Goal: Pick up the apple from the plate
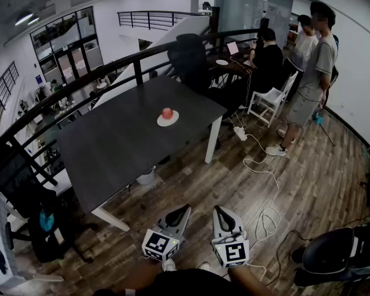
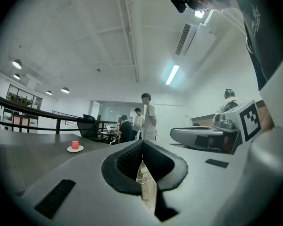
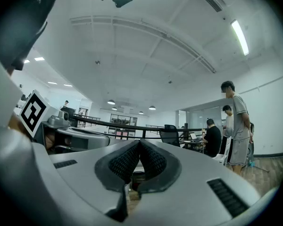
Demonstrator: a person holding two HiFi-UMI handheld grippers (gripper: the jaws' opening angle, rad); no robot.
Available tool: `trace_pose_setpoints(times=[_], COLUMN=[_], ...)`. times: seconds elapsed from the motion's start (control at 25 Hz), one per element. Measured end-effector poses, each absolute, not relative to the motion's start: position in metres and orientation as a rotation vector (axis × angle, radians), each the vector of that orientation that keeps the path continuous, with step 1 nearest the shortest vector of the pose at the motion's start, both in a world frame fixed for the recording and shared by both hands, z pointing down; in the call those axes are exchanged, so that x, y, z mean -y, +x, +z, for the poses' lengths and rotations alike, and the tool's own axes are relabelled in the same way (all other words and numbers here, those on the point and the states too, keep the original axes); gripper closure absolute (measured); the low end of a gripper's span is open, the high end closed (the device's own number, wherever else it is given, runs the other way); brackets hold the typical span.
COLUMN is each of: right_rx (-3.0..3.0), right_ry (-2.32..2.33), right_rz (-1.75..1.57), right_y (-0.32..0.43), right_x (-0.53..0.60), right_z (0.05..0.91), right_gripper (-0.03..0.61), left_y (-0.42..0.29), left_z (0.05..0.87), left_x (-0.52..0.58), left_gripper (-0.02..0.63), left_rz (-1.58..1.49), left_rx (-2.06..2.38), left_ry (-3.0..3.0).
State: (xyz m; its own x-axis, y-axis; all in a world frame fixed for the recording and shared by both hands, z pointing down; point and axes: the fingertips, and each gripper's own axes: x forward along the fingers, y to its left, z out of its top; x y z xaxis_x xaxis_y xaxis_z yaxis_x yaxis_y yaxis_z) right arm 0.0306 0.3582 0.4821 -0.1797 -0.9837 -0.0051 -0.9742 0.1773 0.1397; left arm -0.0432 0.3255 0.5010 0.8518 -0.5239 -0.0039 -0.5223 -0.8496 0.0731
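A red apple (image 1: 167, 112) sits on a small white plate (image 1: 168, 121) near the far right side of a dark grey table (image 1: 117, 147). Both grippers hang low at the bottom of the head view, over the wooden floor and well short of the table. My left gripper (image 1: 184, 209) is shut with nothing in it, and my right gripper (image 1: 219, 210) beside it is also shut and empty. In the left gripper view the apple (image 2: 75, 145) and plate (image 2: 75, 149) show far off to the left of the shut left gripper (image 2: 142, 143). The right gripper view shows the right gripper (image 3: 139, 142) with pads together; the apple is hidden there.
Two people stand at the right (image 1: 317, 60) and one sits at a desk (image 1: 268, 57). A black office chair (image 1: 188, 57) stands behind the table, a white chair (image 1: 268, 100) to its right. Cables (image 1: 262, 165) trail over the floor. A black railing (image 1: 80, 85) runs behind; dark chairs sit at both lower corners.
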Motion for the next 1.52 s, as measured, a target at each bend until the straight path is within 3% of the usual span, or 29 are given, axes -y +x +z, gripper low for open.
trace_pose_setpoints(times=[1.52], right_rx=[2.394], right_ry=[1.921], right_rz=[-0.168], right_y=[-0.041], right_x=[-0.309], right_z=[0.487], right_gripper=[0.554], left_y=[-0.129], left_z=[0.516], left_x=[-0.274], left_gripper=[0.591], left_rz=[-0.126], left_rx=[0.93], left_ry=[2.862])
